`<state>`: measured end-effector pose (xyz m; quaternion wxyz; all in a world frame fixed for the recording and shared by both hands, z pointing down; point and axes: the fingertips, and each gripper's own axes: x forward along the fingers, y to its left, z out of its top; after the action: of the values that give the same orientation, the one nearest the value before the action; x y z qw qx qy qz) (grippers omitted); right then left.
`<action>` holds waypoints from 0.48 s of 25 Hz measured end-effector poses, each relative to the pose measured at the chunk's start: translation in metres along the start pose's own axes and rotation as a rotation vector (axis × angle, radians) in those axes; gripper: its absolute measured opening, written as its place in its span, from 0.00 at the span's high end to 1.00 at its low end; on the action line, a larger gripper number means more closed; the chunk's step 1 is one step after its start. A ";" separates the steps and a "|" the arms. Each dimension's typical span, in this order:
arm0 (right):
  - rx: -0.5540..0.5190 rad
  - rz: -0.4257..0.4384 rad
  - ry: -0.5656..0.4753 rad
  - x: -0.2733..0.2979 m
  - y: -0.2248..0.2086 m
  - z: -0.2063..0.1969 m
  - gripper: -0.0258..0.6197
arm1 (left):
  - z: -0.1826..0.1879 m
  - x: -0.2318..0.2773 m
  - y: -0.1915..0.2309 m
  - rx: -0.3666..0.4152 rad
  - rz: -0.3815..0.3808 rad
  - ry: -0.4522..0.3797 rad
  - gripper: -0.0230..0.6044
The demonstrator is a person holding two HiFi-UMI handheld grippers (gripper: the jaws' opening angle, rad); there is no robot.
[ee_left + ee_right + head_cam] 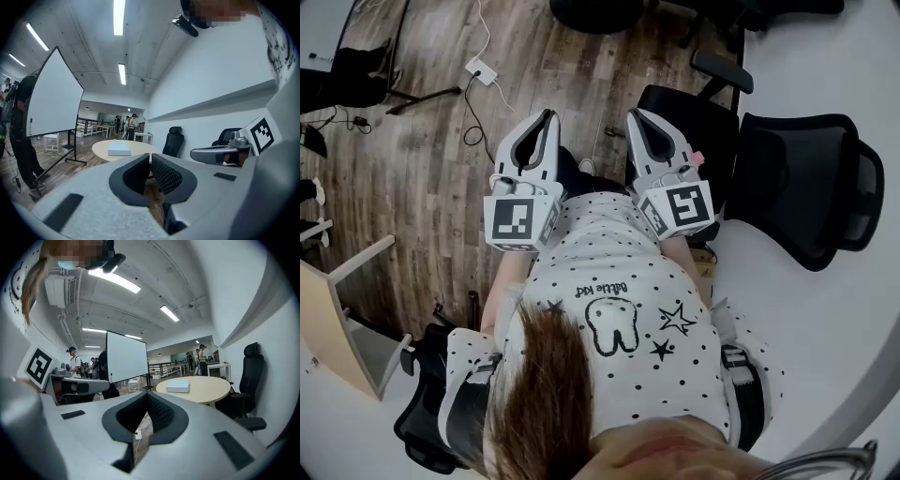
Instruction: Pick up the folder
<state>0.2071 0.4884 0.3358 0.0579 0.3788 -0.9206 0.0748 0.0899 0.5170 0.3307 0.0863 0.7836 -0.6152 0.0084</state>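
A pale, flat folder-like thing (pixel 118 149) lies on a round table (pixel 105 146) some way ahead; the right gripper view shows the folder (pixel 178 386) on the same table (pixel 206 390). I cannot see it in the head view. My left gripper (pixel 548 114) and right gripper (pixel 633 114) are held side by side in front of the chest, over wooden floor, pointing forward. The left gripper (pixel 150 157) has its jaws together with nothing between them. The right gripper (pixel 147 394) is likewise shut and empty. Both are far from the folder.
Black office chairs (pixel 806 183) stand at a white curved table (pixel 844 309) on my right. A power strip (pixel 481 70) with cables lies on the floor ahead. A whiteboard on a stand (pixel 51 101) is left of the round table. People stand in the far background.
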 end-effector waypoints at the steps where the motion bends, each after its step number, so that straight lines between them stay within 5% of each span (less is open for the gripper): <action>1: 0.006 -0.007 0.002 -0.002 -0.002 -0.001 0.95 | -0.001 0.000 0.000 -0.001 0.001 0.006 0.92; 12: 0.015 -0.049 0.038 0.020 -0.014 -0.004 0.95 | -0.010 0.025 0.022 -0.024 -0.033 0.060 0.92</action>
<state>0.2032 0.4661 0.3446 0.0744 0.4003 -0.9091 0.0874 0.0760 0.4893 0.3460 0.1141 0.7919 -0.5995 0.0231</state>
